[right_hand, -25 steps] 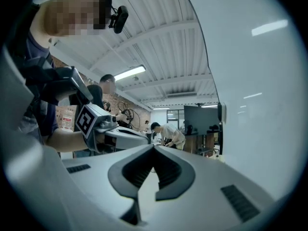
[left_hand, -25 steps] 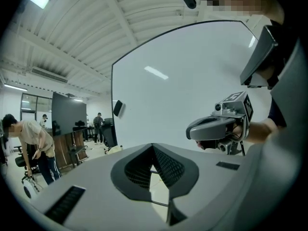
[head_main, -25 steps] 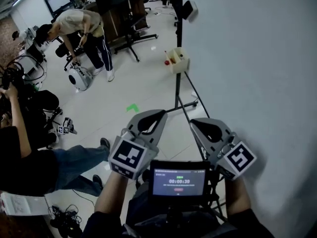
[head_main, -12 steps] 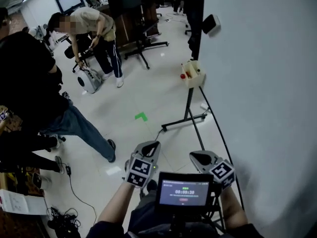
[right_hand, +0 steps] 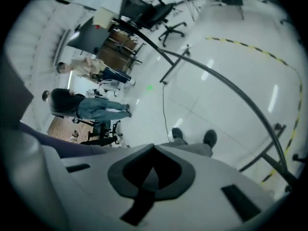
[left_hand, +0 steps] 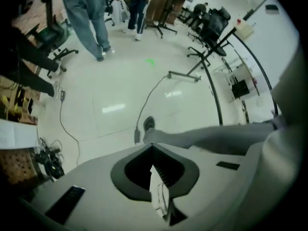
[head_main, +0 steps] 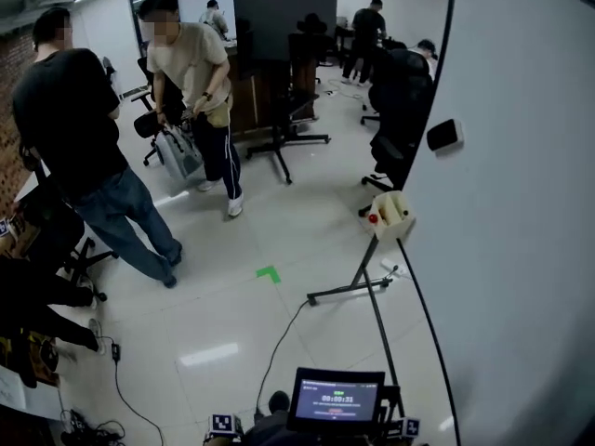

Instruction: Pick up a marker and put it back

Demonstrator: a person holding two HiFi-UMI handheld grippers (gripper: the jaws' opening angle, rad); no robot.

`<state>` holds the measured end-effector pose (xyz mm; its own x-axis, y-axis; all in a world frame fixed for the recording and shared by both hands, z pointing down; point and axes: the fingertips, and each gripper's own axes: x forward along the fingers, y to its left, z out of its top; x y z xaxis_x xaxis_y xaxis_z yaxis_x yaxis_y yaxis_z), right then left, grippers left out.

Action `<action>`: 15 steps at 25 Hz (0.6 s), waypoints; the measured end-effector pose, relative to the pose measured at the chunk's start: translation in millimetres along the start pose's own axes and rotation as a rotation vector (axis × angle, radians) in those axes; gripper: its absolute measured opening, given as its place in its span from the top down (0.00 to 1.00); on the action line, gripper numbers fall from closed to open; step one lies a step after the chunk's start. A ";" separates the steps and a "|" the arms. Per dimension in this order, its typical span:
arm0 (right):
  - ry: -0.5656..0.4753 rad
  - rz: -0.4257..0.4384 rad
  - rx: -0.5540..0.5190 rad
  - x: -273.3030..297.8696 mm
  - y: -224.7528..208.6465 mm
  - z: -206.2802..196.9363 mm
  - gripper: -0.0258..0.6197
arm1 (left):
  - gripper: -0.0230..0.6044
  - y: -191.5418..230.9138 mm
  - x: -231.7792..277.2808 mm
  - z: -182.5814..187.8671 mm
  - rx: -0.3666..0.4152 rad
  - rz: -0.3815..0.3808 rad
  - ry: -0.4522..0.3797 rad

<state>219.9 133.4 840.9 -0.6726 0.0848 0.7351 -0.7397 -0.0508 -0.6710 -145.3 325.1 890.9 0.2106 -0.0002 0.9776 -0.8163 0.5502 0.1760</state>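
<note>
A cream marker box (head_main: 391, 214) hangs on the whiteboard's (head_main: 521, 249) left edge, with a red-capped marker (head_main: 374, 218) showing in it. The same box (left_hand: 243, 29) appears far off in the left gripper view, and the box (right_hand: 102, 17) again in the right gripper view. Both grippers are low and far from it; the head view shows only their marker cubes, left (head_main: 221, 424) and right (head_main: 406, 426), at the bottom edge. My left gripper (left_hand: 153, 147) is shut with nothing in it. My right gripper (right_hand: 154, 147) is shut and empty too.
Two people (head_main: 84, 156) stand at the left on the tiled floor. The whiteboard's stand foot (head_main: 349, 291) and a cable (head_main: 279, 351) lie ahead, beside a green floor mark (head_main: 269, 273). Office chairs (head_main: 395, 91) stand further back. A black eraser (head_main: 444, 135) sticks to the board. A small screen (head_main: 337, 401) sits below.
The head view has tilted up, so both grippers sank from the middle to the bottom edge. The marker box now sits lower in view. People have walked in at the left.
</note>
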 end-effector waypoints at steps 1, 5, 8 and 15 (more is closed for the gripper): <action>0.014 -0.017 0.015 1.6 -7.2 -2.3 0.95 | 0.96 10.5 -1.4 -8.1 0.072 0.010 0.059; 0.029 -0.023 0.003 7.7 13.8 8.6 0.95 | 0.96 19.7 -5.5 6.0 0.320 -0.020 0.195; -0.037 -0.012 -0.063 17.9 43.2 24.6 0.94 | 0.96 0.0 -6.6 38.5 0.436 -0.047 0.169; -0.670 0.075 -0.573 -73.5 169.1 180.4 0.95 | 0.96 -144.2 -119.1 265.1 0.639 -0.229 -0.653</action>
<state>140.8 -60.9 690.8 -0.7217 -0.5092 0.4690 -0.6910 0.4888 -0.5326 -195.2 24.5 779.7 0.2177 -0.6263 0.7485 -0.9734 -0.0834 0.2133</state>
